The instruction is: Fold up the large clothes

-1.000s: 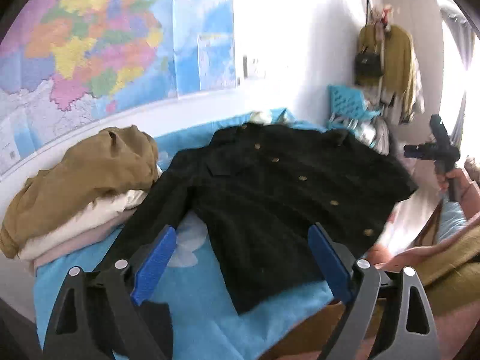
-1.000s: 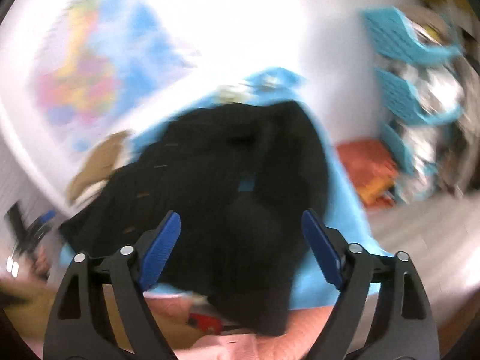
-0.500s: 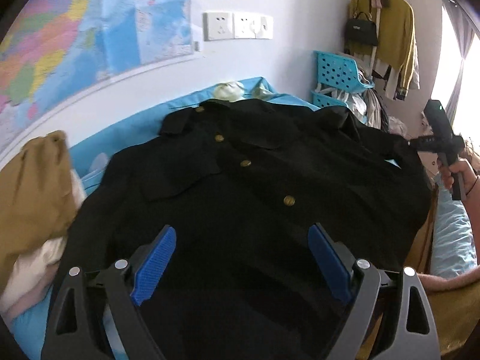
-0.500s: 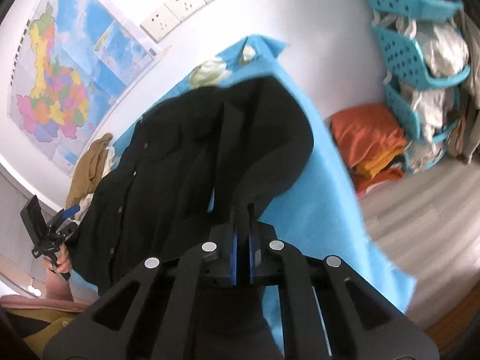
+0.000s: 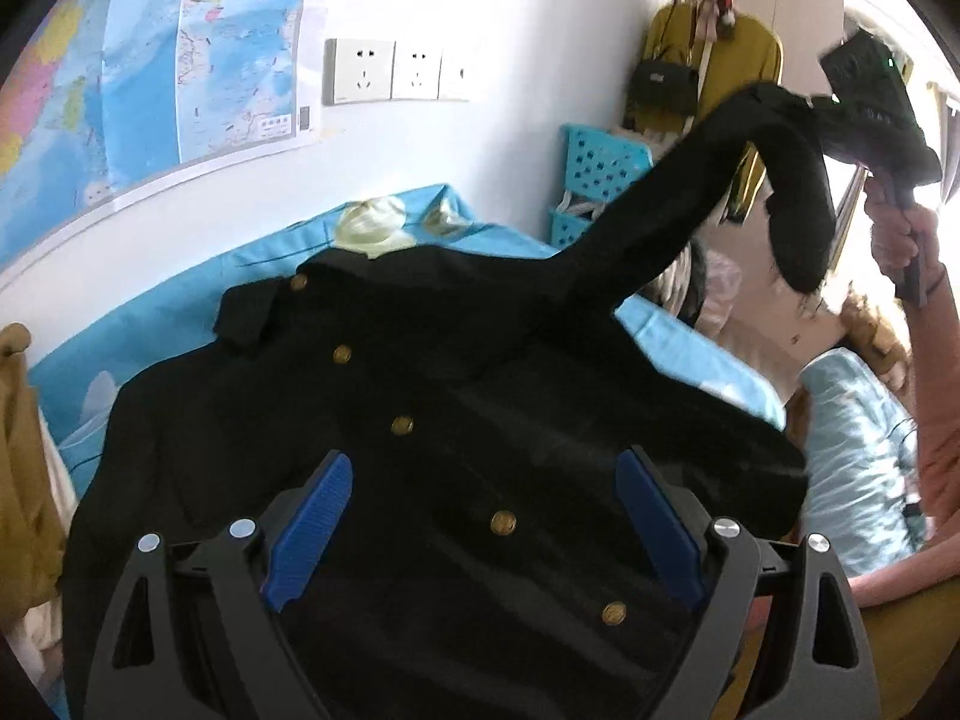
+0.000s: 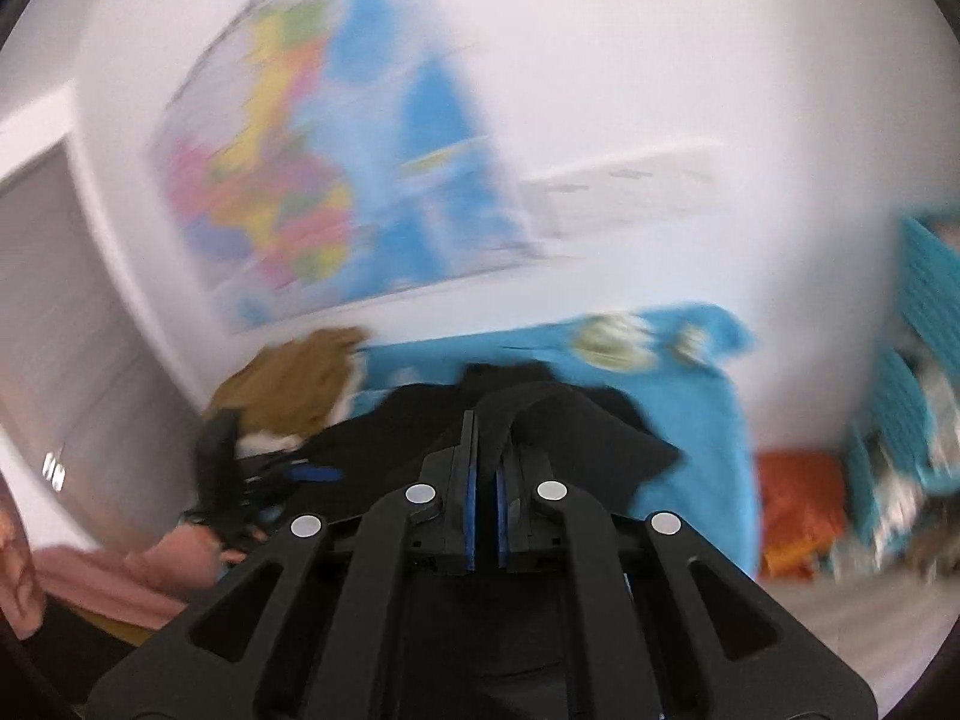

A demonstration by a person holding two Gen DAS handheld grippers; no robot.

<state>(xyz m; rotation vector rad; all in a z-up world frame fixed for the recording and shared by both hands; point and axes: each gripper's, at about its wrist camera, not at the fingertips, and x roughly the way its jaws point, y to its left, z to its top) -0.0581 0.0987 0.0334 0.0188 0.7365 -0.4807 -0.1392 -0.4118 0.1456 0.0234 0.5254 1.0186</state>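
A black coat (image 5: 456,420) with gold buttons lies face up on a blue sheet (image 5: 168,312). My left gripper (image 5: 480,528) is open, low over the coat's lower front. My right gripper (image 6: 485,480) is shut on the coat's right sleeve (image 5: 690,204) and holds it lifted high above the coat's right side; the cuff (image 5: 801,228) hangs down from it. In the right wrist view the sleeve cloth (image 6: 540,414) loops out of the pads, and the picture is blurred.
A pile of folded tan and pale clothes (image 5: 18,450) lies at the sheet's left edge. Blue baskets (image 5: 600,174) stand at the far right by the wall. A map and wall sockets (image 5: 396,69) are behind. Hanging clothes (image 5: 738,72) are at the back right.
My right gripper, shut on the sleeve, has raised it up and swung inward over the coat. My left gripper has moved closer over the coat's front, still open.
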